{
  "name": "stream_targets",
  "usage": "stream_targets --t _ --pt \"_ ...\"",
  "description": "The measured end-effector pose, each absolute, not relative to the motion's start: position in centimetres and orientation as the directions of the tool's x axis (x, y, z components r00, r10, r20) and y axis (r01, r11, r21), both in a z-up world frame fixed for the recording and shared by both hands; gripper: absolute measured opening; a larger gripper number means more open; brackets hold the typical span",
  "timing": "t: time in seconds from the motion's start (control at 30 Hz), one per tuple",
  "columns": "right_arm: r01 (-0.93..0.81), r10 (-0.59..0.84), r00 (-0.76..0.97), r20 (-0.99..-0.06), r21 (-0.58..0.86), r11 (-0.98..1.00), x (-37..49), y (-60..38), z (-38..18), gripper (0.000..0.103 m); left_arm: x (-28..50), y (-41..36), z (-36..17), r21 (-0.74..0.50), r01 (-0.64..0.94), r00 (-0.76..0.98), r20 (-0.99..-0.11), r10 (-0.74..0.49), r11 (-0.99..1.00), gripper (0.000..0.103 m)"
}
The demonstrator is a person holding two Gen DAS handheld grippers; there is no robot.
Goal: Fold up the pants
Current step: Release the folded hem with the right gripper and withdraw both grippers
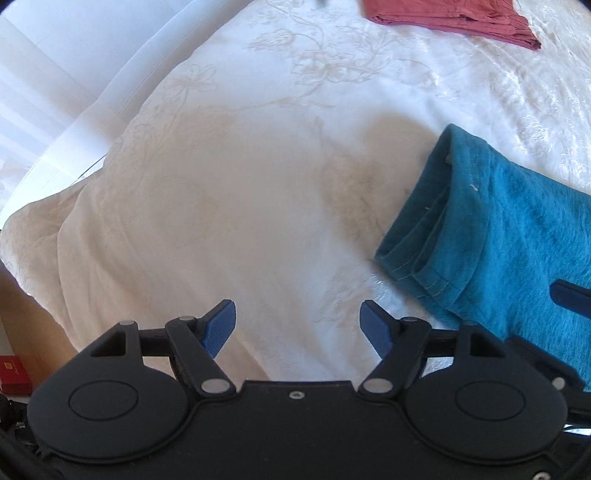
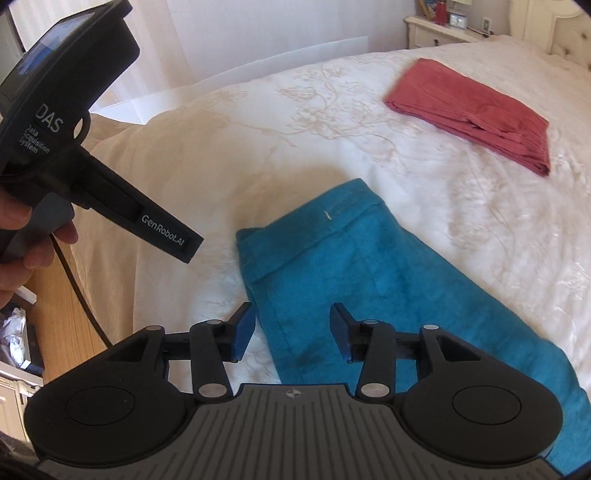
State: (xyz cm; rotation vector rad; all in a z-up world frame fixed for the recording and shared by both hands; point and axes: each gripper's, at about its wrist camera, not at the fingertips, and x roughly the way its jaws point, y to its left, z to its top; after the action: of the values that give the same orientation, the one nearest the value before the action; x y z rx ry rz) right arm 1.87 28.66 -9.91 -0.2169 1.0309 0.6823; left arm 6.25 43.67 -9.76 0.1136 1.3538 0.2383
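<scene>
Teal pants lie flat on the white bed, waistband toward the far left; they also show at the right of the left wrist view. My right gripper is open, hovering just above the near edge of the pants, empty. My left gripper is open and empty over bare bedspread, left of the waistband. The left gripper's body shows in the right wrist view, held in a hand.
Folded red pants lie farther back on the embroidered white bedspread; they also show in the left wrist view. A nightstand stands behind the bed. Wooden floor and clutter lie left of the bed edge.
</scene>
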Motion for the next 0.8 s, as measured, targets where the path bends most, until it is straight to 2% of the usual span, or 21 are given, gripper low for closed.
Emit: stream_targets --t 0.2,0.27,0.33,0.43,0.63,0.8 --pt "-0.670 0.395 0.327 -0.858 0.084 0.737 2.4 33.5 -12.1 0.044 5.2 45.6 -9.7 0.195 -0.153 0.172 -0.960 0.220 0.969 0.077" --pt "-0.685 0.350 0.350 -0.869 0.018 0.728 2.5 34.5 -13.1 0.044 5.2 45.6 -9.8 0.191 -0.143 0.172 -0.962 0.214 0.971 0.077" --pt "-0.697 0.346 0.366 -0.864 -0.008 0.717 2.5 34.4 -13.2 0.025 5.3 45.3 -9.8 0.178 -0.126 0.183 -0.963 0.199 0.976 0.077" --pt "-0.630 0.398 0.371 -0.839 0.088 0.772 3.7 32.1 -11.9 0.021 5.7 44.3 -9.5 0.131 -0.098 0.209 -0.966 0.149 0.987 0.077" --pt "-0.406 0.427 0.434 -0.793 0.252 0.879 5.6 25.4 -9.0 0.020 8.2 40.7 -9.0 0.038 0.009 0.278 -0.960 0.034 0.999 0.077" --pt "-0.273 0.433 0.441 -0.786 0.342 0.899 6.3 22.3 -8.7 0.020 10.3 37.7 -10.9 0.057 0.117 0.283 -0.959 0.022 0.991 0.078"
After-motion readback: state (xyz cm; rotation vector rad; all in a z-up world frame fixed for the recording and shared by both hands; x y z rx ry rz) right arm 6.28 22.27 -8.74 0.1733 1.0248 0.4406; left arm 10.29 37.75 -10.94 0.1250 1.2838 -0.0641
